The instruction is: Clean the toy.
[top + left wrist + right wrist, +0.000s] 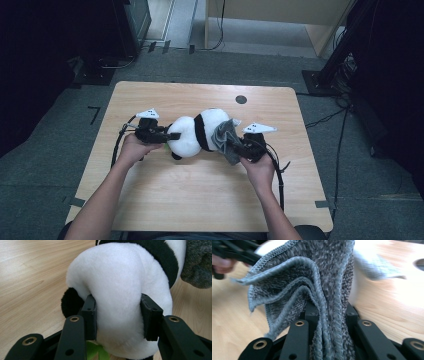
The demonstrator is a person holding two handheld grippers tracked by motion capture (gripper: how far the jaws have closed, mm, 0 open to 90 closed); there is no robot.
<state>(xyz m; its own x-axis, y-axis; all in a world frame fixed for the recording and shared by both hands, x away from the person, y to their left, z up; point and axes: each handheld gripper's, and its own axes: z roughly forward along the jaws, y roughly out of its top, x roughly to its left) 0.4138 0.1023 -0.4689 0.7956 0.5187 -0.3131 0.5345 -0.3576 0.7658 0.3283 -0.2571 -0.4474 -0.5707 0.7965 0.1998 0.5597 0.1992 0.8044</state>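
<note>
A black-and-white plush panda (196, 132) lies on its side in the middle of the wooden table (165, 190). My left gripper (172, 136) is shut on the panda's white rear end (117, 290); both pads dent the fur, and a black paw (70, 302) shows beside the left jaw. My right gripper (234, 146) is shut on a folded grey cloth (226, 137). In the right gripper view the grey cloth (312, 287) rises in bunched folds from between the jaws and lies against the panda's head end. A green bit (96, 352) peeks out under the panda.
A round cable hole (241, 99) sits near the table's far edge. Black cables (278, 180) trail from both grippers across the tabletop. A dark stand base (320, 80) is on the floor beyond the table's far right corner.
</note>
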